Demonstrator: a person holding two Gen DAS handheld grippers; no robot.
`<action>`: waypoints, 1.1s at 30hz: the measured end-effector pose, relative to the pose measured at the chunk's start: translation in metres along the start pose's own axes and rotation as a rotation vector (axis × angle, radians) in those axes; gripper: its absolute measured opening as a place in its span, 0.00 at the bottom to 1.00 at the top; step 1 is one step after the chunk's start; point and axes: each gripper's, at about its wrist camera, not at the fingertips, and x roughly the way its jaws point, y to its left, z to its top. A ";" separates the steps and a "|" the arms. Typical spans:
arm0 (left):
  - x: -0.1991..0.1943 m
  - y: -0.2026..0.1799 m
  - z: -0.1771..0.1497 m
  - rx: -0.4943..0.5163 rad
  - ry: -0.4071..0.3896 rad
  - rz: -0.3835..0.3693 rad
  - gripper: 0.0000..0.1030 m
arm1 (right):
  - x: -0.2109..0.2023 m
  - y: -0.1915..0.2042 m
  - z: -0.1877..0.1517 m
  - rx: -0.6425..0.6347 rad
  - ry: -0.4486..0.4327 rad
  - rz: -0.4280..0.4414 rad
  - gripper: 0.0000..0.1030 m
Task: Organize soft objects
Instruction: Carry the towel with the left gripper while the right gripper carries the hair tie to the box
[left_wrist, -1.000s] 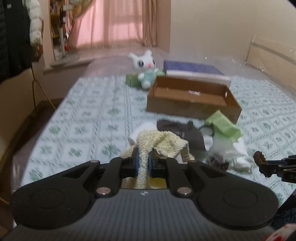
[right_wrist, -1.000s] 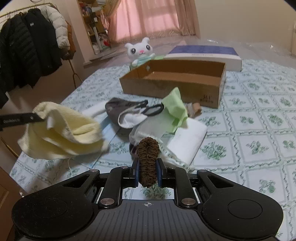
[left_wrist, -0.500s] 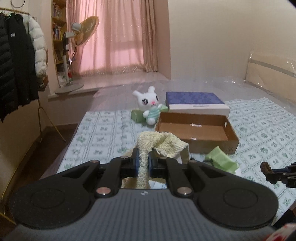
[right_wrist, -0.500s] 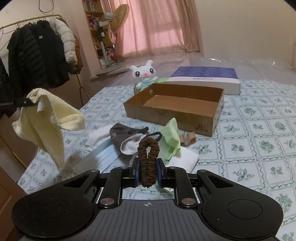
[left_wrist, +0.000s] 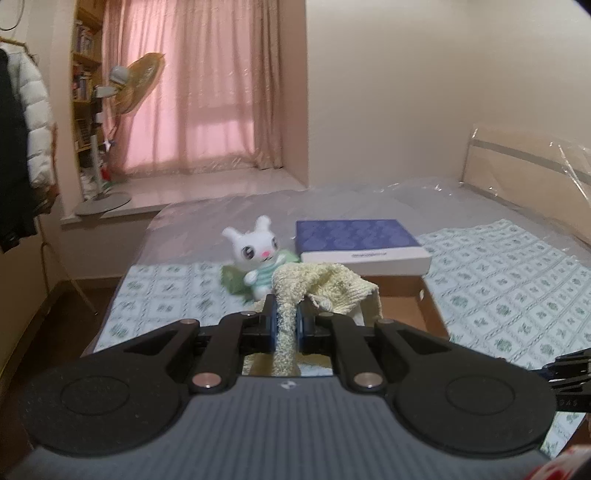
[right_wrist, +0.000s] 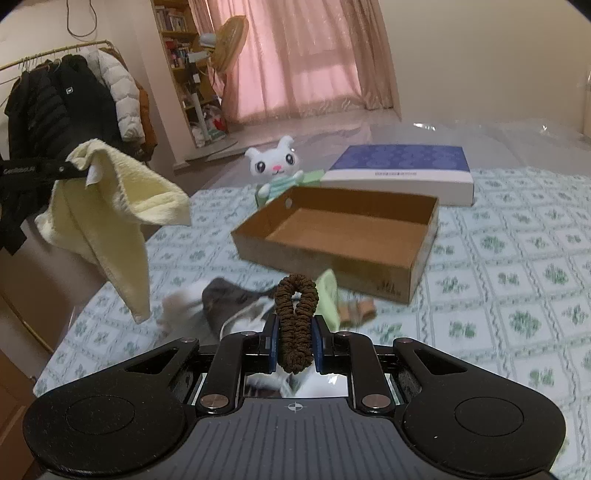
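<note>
because it is soft terry cloth, the yellow towel (left_wrist: 325, 284) is judged light and limp, so it drapes and swings from whatever point is gripped. it is pinched at one bunched fold between the pads of the left claw (left_wrist: 286, 317), and in the right wrist view its loose corners hang well below that claw, clear of the bed (right_wrist: 517, 236). a hold nearer the middle would likely leave less cloth trailing. the brown scrunchie (right_wrist: 295, 321) is clamped upright in the right claw (right_wrist: 294, 341); it is judged springy and very light, easily kept by a squeeze across its doubled loop. ahead of and below the right claw an open cardboard box (right_wrist: 417, 269) stands on the bed, empty as far as is seen. just before the claw, a heap of grey, white and green cloths (right_wrist: 236, 302) is left lying, blurred.
</note>
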 end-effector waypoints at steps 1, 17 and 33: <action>0.005 -0.003 0.004 0.003 -0.001 -0.008 0.09 | 0.002 -0.002 0.004 0.001 -0.004 -0.001 0.18; 0.129 -0.044 0.082 -0.001 -0.047 -0.123 0.09 | 0.084 -0.046 0.093 0.020 -0.052 -0.030 0.18; 0.321 -0.071 0.025 0.011 0.187 -0.168 0.09 | 0.173 -0.098 0.109 0.067 0.009 -0.103 0.18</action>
